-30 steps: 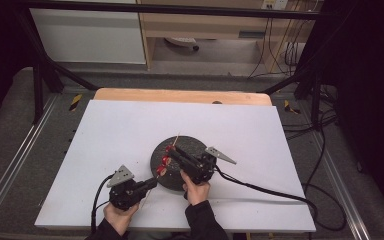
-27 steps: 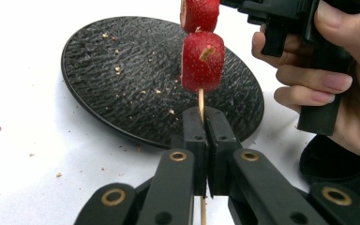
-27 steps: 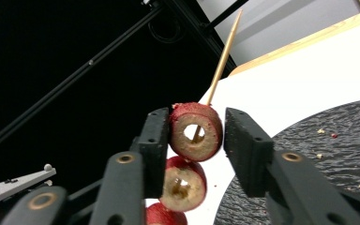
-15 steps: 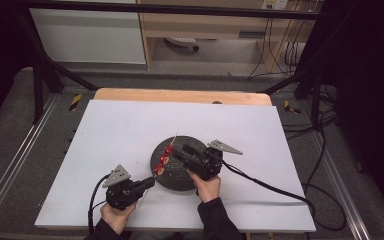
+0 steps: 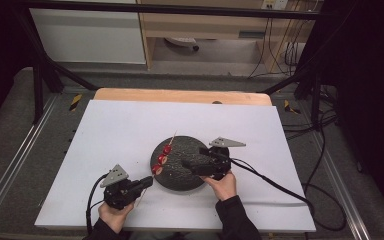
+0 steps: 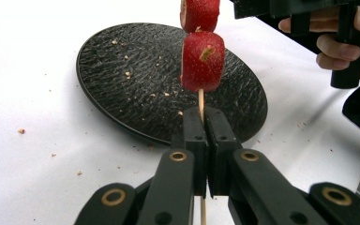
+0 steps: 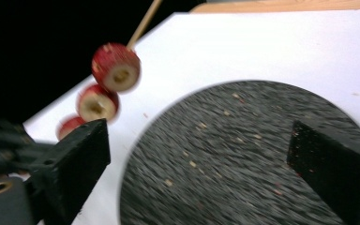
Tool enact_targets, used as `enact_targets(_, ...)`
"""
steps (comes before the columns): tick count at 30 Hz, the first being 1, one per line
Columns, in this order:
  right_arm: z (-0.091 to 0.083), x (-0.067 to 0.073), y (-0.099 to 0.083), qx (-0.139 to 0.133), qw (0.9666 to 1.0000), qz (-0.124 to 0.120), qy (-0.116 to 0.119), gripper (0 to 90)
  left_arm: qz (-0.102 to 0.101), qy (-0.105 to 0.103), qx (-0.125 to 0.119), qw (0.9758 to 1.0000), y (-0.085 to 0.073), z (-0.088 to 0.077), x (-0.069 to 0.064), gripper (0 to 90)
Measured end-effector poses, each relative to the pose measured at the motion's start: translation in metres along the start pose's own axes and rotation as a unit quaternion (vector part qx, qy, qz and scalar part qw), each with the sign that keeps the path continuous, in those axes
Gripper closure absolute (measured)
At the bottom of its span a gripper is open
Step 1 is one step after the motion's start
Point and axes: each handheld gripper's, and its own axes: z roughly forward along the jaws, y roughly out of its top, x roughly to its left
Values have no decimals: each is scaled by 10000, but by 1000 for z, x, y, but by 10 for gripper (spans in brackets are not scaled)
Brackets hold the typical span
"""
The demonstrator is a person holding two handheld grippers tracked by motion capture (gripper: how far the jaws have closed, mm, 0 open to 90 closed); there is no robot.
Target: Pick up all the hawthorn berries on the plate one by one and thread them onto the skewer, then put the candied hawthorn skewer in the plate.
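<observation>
A: What lies on the white table [image 5: 105, 135]?

B: Near its front edge, a round black plate [image 5: 182, 175], dusted with pale crumbs. A wooden strip [image 5: 180, 96] runs along the table's far edge.

A: And the two hand-held tools?

B: The right gripper [image 5: 186, 164] hangs over the plate, with the person's right hand [image 5: 223, 184] behind it. Its jaws have just been opening and stand wide apart, with nothing between them; in the right gripper view the plate shows through the gap. The left gripper [image 5: 149, 181] sits just off the plate's left rim, held by the left hand [image 5: 114, 212].

A: What is the left one doing?

B: Its jaws are pressed together on the wooden skewer [image 6: 200, 101], clamping the stick below the fruit.

A: Where is the skewer itself?

B: It slants up from the left gripper across the plate's left rim, clear of the surface. Three red strawberry pieces [image 5: 162, 159] are threaded on it, and the bare tip points toward the far side of the table.
</observation>
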Motion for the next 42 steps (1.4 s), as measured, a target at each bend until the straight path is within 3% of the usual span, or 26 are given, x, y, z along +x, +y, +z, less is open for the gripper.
enact_targets(5, -9, -7, -5, 424, 9976, -467, -270, 34, 52, -5, 76, 10000, 1, 0, 1, 883)
enact_targets(13, -32, -29, -20, 744, 9940, -633, -496, 15, 61, -62, 210, 9997, 5, 1, 2, 884)
enact_targets(17, -42, -38, -27, 920, 9905, -824, -612, 15, 130, -30, 309, 9994, 8, 0, 2, 883)
enact_targets(21, -51, -45, -33, 1073, 9849, -1023, -895, 19, 147, -21, 421, 9990, 13, 1, 5, 883)
enact_targets(28, -68, -62, -47, 1138, 9855, -851, -926, 16, 236, 35, 719, 9971, 25, 6, 10, 883)
enact_targets(32, -75, -68, -54, 1171, 9847, -837, -981, 13, 284, 48, 861, 9959, 32, 11, 12, 883)
enact_targets(42, -91, -79, -64, 1078, 9872, -661, -973, 6, 368, 64, 1224, 9918, 49, 26, 11, 883)
